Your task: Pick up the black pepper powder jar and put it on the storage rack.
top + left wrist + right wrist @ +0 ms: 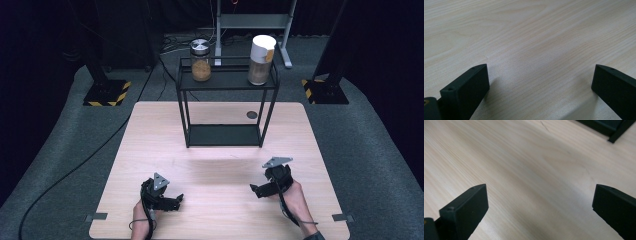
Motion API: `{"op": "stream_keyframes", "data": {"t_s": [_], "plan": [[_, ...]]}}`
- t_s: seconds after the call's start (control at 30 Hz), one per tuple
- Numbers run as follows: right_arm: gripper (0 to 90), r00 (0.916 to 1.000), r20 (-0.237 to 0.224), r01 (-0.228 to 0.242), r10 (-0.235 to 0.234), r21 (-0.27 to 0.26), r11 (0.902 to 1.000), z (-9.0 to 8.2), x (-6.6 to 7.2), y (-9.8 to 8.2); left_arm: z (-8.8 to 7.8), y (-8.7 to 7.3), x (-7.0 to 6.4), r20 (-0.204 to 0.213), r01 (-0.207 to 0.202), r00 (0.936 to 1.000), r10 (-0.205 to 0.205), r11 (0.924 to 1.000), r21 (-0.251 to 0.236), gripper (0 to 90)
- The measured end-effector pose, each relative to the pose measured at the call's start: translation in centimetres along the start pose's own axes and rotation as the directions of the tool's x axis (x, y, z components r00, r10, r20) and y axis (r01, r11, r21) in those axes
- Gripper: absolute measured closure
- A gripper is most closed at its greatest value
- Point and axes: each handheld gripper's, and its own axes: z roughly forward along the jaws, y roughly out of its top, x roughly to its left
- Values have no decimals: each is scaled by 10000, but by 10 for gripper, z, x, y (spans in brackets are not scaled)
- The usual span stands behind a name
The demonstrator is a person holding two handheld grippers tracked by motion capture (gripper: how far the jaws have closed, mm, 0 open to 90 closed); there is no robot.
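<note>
Jars well beyond both tongs

Black two-tier rack on pale wooden table — grey carpet around.

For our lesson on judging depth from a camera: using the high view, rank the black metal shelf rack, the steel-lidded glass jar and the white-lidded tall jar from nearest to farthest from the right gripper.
1. Black metal shelf rack, mid-table ahead of the right gripper.
2. White-lidded tall jar, top shelf, right end.
3. Steel-lidded glass jar, top shelf, left end.
</note>
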Motion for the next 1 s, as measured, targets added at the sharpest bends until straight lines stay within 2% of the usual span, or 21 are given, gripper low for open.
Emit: {"op": "stream_keyframes", "data": {"t_s": [0.1, 0.17, 0.27, 0.4, 0.73, 1.0], "plan": [[0, 9999, 66, -95, 100, -653, 9978, -1, 5, -27, 0, 0, 0, -7, -1, 10000, 1, 10000, 7, 9], [0, 9998, 67, -170, 177, -906, 9957, -1, 7, -41, 0, 0, 0, -16, 9, 10000, -9, 10000, 2, 9], [0, 9993, 168, -302, 321, -1032, 9942, -3, 11, -55, 0, 0, -1, -26, 18, 10000, -18, 10000, 4, 8], [0, 9965, 191, -785, 811, -1135, 9904, -2, 12, -71, 0, 0, -1, -25, 21, 10000, -20, 10000, 7, 8], [0, 9927, 274, -1122, 1174, -1459, 9829, -6, 17, -86, 1, 1, -5, -173, 171, 9997, -171, 9999, 1, 7], [0, 9917, 245, -1201, 1261, -1710, 9779, -7, 16, -91, 1, 1, -4, -129, 105, 9999, -104, 9999, 23, 7]]}}
